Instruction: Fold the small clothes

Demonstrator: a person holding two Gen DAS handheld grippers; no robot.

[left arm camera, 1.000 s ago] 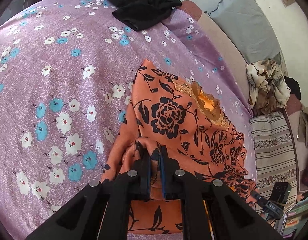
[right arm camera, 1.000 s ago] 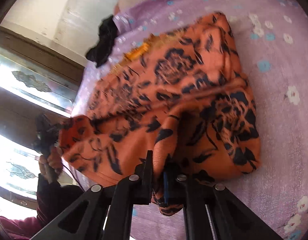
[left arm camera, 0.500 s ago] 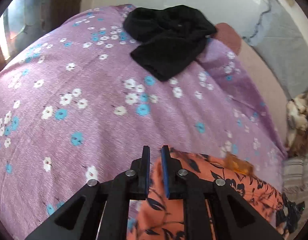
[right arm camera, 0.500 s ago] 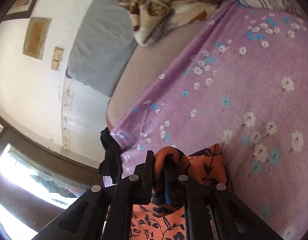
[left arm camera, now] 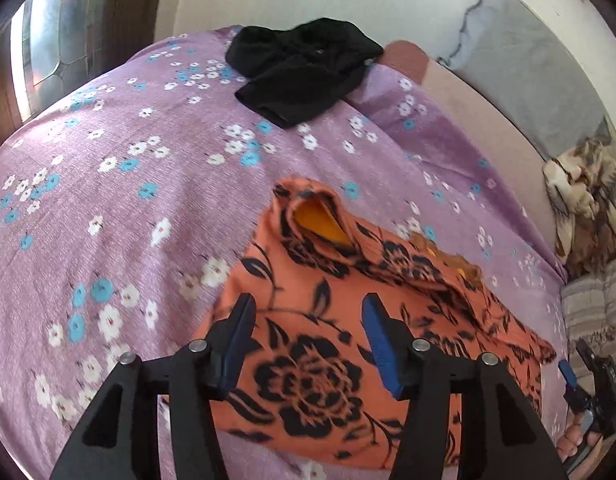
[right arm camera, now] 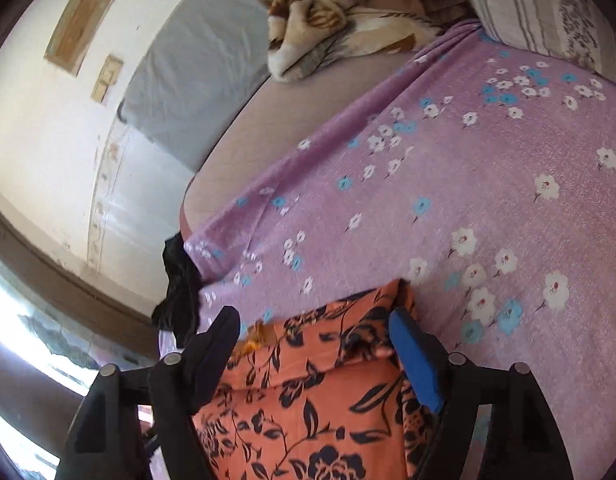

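a purple bedsheet [left arm camera: 119, 208] with white and blue flowers is covering the bed and filling most of both views. a grey mattress [left arm camera: 536, 88] is leaning against the white wall beyond it, and a brown-and-cream blanket [right arm camera: 340, 12] is lying bunched beside a striped pillow [right arm camera: 548, 12] at the bed's edge. the orange garment [left arm camera: 328, 320] with black flowers is lying on the sheet, folded over on itself, with a yellow lining showing at the fold farthest from the left gripper. a black garment [left arm camera: 303, 68] is sitting well apart from it, near the far edge of the sheet. the left gripper [left arm camera: 305, 312] is hovering over the orange cloth, its jaws having just been opening; they are standing apart, and no cloth is pinched between the blue pads. the right gripper [right arm camera: 316, 328] is doing the same at another edge of the orange garment, its jaws spread wide and freshly parted, the cloth lying under them and not clamped.
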